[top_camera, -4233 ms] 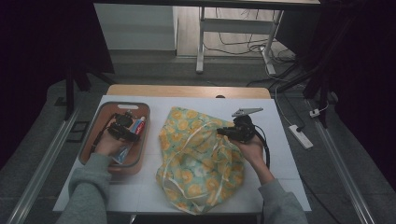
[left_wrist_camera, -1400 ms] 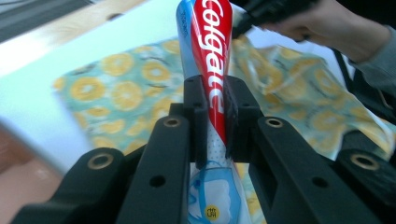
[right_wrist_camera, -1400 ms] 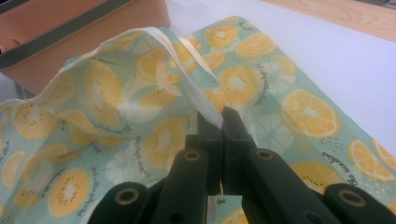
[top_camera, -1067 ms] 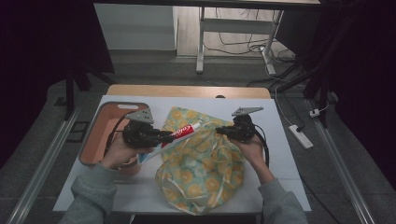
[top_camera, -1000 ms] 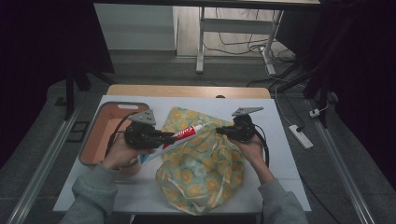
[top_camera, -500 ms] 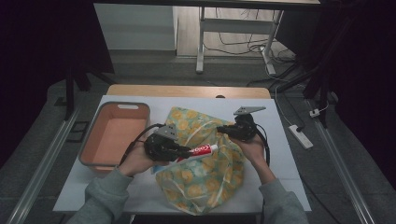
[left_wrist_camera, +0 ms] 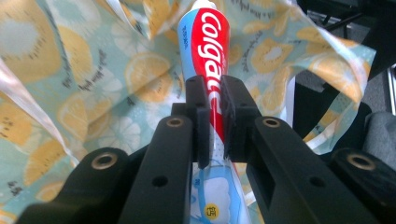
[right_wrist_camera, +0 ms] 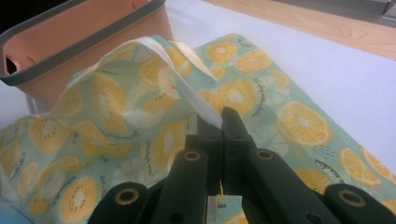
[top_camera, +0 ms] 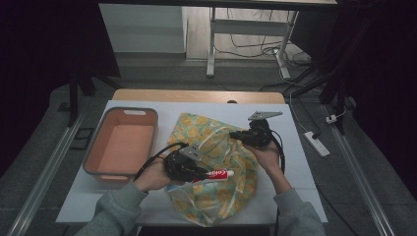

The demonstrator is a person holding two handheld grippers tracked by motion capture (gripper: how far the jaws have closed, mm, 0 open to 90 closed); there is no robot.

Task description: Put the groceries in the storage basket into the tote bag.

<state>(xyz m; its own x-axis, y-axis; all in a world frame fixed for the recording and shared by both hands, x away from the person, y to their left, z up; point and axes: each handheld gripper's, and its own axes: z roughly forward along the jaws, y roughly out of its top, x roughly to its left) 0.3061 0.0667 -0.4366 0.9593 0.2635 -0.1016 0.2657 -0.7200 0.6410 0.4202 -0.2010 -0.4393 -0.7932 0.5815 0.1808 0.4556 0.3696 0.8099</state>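
The left gripper [top_camera: 194, 169] has its fingers squeezed on the toothpaste tube [top_camera: 215, 174], near the person, right over the fruit bag [top_camera: 216, 196]. The tube's cap end points into the bag's mouth. To do this well, I think the tube should slide in slowly, cap first, and the fingers should let go only when most of it is inside. A bit farther off, the right gripper [top_camera: 235, 134] has its fingers pinched tight on the bag's white edge [right_wrist_camera: 187, 93], lifting it. It should hold that high so the mouth doesn't flop. The orange bin [top_camera: 93, 160] sits by the bag on the table [top_camera: 295, 167].
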